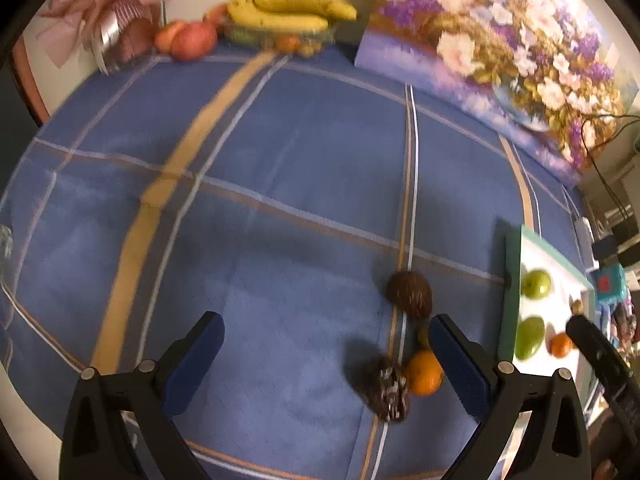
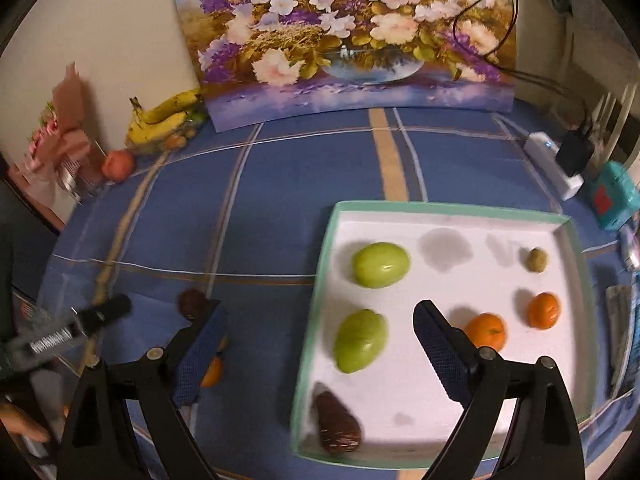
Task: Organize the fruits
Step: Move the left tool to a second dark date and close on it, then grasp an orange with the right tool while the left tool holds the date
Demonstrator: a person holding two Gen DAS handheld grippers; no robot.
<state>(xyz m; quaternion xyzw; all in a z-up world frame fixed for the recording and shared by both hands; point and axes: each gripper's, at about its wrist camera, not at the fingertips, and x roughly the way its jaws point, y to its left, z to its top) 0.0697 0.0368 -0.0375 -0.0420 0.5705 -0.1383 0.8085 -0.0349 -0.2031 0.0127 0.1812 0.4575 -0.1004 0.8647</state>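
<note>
A teal-rimmed white tray (image 2: 440, 207) holds two green fruits (image 2: 380, 265) (image 2: 360, 341), two oranges (image 2: 486, 330) (image 2: 544, 310), a small olive-brown fruit (image 2: 536, 260) and a dark scaly fruit (image 2: 336, 424). My right gripper (image 2: 320, 346) hangs open over the tray's left rim, nothing between its fingers. On the blue cloth left of the tray lie a brown fruit (image 1: 410, 294), a dark scaly fruit (image 1: 388, 394) and an orange (image 1: 424, 372). My left gripper (image 1: 328, 360) is open above the cloth, these fruits just inside its right finger (image 1: 456, 364).
A bunch of bananas (image 1: 288, 12) on a bowl and red apples (image 1: 192, 40) sit at the far edge by the wall. A flower painting (image 2: 352, 40) leans behind the tray. A white power strip (image 2: 556, 168) and teal box (image 2: 616, 196) lie at the right.
</note>
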